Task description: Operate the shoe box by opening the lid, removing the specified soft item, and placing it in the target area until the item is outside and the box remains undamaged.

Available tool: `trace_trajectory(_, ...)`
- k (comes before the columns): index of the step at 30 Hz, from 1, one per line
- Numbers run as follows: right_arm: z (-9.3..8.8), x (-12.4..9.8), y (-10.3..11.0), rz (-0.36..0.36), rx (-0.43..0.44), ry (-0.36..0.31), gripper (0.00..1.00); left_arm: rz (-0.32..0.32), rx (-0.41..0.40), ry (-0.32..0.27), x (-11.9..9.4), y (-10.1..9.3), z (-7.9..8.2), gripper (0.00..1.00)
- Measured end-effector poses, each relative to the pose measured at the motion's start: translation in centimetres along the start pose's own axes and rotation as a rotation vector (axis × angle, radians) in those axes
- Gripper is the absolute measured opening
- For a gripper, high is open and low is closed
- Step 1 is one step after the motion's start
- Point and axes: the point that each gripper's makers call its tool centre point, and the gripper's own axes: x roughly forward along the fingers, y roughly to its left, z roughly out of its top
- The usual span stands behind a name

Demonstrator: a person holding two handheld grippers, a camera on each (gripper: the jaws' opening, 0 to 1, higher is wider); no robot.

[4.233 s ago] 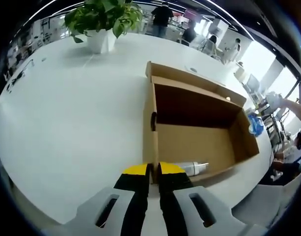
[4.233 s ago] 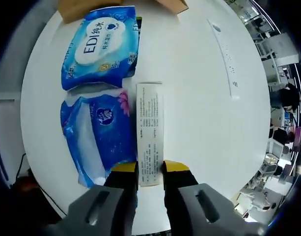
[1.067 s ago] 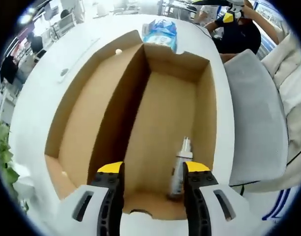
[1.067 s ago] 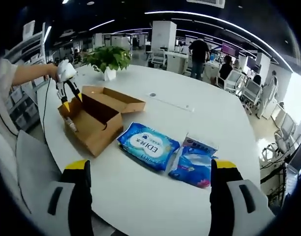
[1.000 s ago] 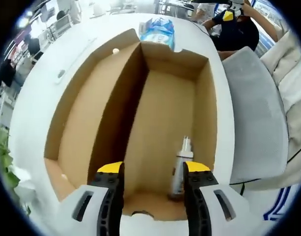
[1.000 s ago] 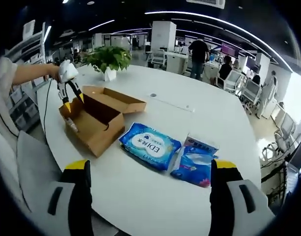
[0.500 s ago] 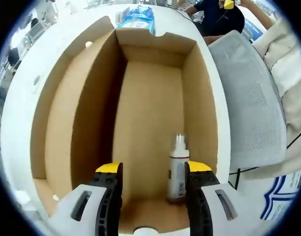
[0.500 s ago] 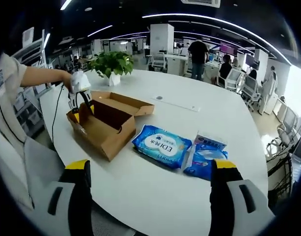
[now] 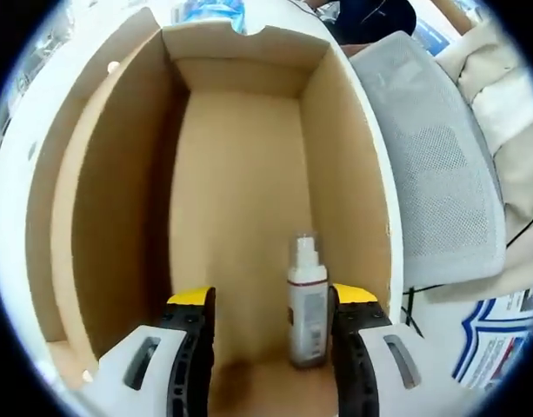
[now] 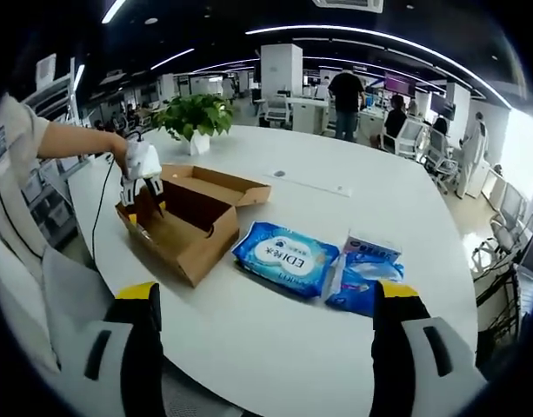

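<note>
The left tool (image 9: 268,300) hung inside the open shoe box (image 9: 236,174), jaws spread, a small spray bottle (image 9: 307,300) lying between them close to the right one — not gripped. The right tool (image 10: 264,304) hovered wide open over the white bench (image 10: 336,187). On the bench beside the box lay a blue wipes pack (image 10: 285,257) and a smaller blue pack (image 10: 363,282).

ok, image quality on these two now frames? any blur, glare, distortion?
Left gripper view: the bottle is soft, the shoe box walls bow from the fisheye. Right gripper view: sharp mid-table, ceiling light strips curve, window glare at right, wipes pack readable.
</note>
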Motion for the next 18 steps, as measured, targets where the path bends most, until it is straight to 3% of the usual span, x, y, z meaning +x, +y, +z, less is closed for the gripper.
trace_trajectory(18,-0.30,0.21,0.02,0.001,0.001,0.002,0.96,0.014,-0.011,0.005,0.82,-0.07,-0.14,0.52)
